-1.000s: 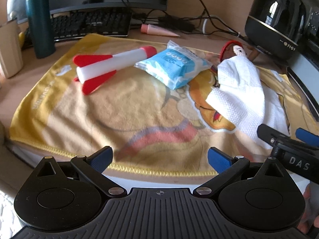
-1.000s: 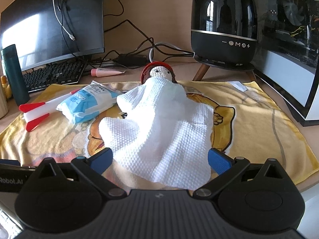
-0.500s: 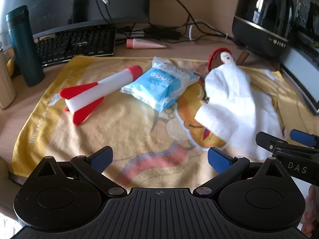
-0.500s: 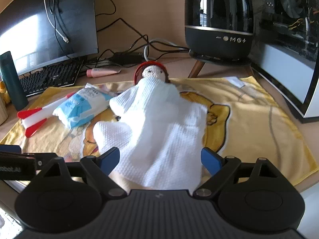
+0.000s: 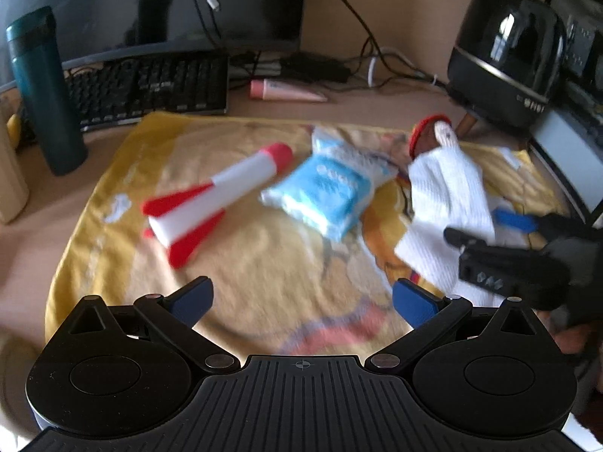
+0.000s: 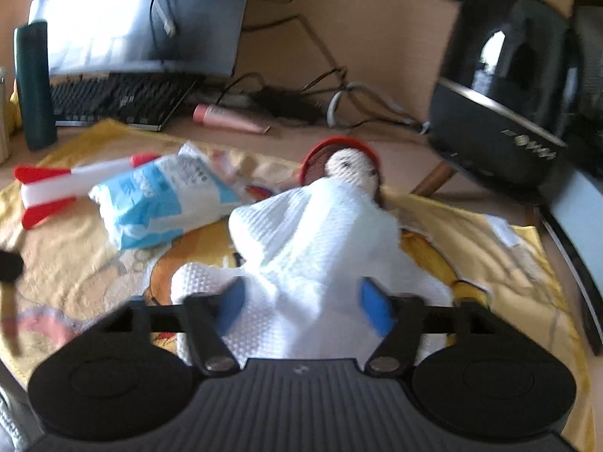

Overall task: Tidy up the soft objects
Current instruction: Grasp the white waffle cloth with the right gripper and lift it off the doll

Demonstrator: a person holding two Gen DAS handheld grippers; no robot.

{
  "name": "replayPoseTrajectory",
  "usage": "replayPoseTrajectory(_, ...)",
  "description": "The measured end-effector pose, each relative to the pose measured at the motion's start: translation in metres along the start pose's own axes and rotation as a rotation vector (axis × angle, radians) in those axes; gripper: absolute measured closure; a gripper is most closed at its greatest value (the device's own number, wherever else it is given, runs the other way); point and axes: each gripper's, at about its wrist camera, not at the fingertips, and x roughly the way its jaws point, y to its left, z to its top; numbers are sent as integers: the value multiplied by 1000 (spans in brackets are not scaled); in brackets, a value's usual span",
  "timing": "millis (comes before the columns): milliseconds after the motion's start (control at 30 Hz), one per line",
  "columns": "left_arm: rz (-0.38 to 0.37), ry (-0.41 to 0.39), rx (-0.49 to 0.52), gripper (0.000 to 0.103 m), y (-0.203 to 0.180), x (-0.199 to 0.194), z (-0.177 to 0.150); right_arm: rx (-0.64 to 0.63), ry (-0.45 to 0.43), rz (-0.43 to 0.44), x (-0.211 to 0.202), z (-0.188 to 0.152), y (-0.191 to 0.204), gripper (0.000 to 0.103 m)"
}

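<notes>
A yellow towel point(image 5: 124, 188) covers the desk. On it lie a red-and-white foam rocket point(image 5: 222, 192), a blue tissue pack point(image 5: 328, 192) and a knitted doll point(image 6: 348, 164) with a red hat, its body under a white cloth point(image 6: 320, 233). My left gripper point(image 5: 301, 299) hovers open over the towel's near part, with nothing between its fingers. My right gripper point(image 6: 301, 307) is low over the cloth's near end. Its blue pads point(image 6: 230, 305) stand on either side of a raised fold, narrowed but still apart. In the left wrist view the right gripper point(image 5: 486, 226) reaches in over the cloth.
Behind the towel are a black keyboard point(image 5: 147, 86), a monitor point(image 5: 150, 3), a pink tube point(image 5: 282, 92) and tangled cables point(image 6: 286, 101). A dark green flask point(image 5: 45, 90) stands at the left. A black round appliance point(image 5: 505, 60) and a screen edge point(image 6: 573, 226) close off the right.
Both grippers have moved forward over the towel. The right gripper has come down onto the white cloth and its fingers have drawn closer together. The left gripper's fingers stay wide.
</notes>
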Motion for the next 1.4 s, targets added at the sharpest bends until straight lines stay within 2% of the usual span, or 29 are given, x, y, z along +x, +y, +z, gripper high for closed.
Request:
replayPoseTrajectory(33, -9, -3, 13, 0, 3, 2, 4, 0, 15, 12, 4, 1, 0, 69)
replayPoseTrajectory(133, -35, -11, 50, 0, 13, 7, 16, 56, 50, 35, 8, 3, -9, 94)
replayPoseTrajectory(233, -78, -12, 75, 0, 20, 13, 25, 194, 55, 34, -7, 8, -31, 95)
replayPoseTrajectory(433, -248, 74, 102, 0, 11, 51, 29, 353, 3, -88, -45, 20, -78, 95)
replayPoseTrajectory(533, -355, 119, 104, 0, -5, 64, 32, 486, 3, -14, -50, 27, -104, 95)
replayPoseTrajectory(600, -389, 125, 129, 0, -18, 69, 36, 524, -14, 46, -45, 36, -111, 95)
replayPoseTrajectory(667, -364, 123, 155, 0, -31, 74, 40, 539, -46, 124, -36, 49, -113, 95)
replayPoseTrajectory(800, -302, 130, 143, 0, -53, 84, 49, 584, -142, 388, -13, 81, -121, 95)
replayPoseTrajectory(867, -244, 140, 123, 0, -65, 89, 53, 549, -142, 465, 7, 93, -124, 94)
replayPoseTrajectory(1000, -154, 158, 84, 0, -80, 93, 57, 433, 13, 437, 62, 84, -131, 94)
replayPoseTrajectory(1133, -71, 180, -18, 0, -82, 95, 59, 392, 112, 456, 79, 56, -148, 94)
replayPoseTrajectory(1267, -41, 215, -50, 0, -88, 98, 59, 361, 146, 443, 76, 35, -164, 94)
replayPoseTrajectory(1400, -91, 207, 14, 0, -98, 99, 70, 359, 168, 394, 68, 24, -172, 94)
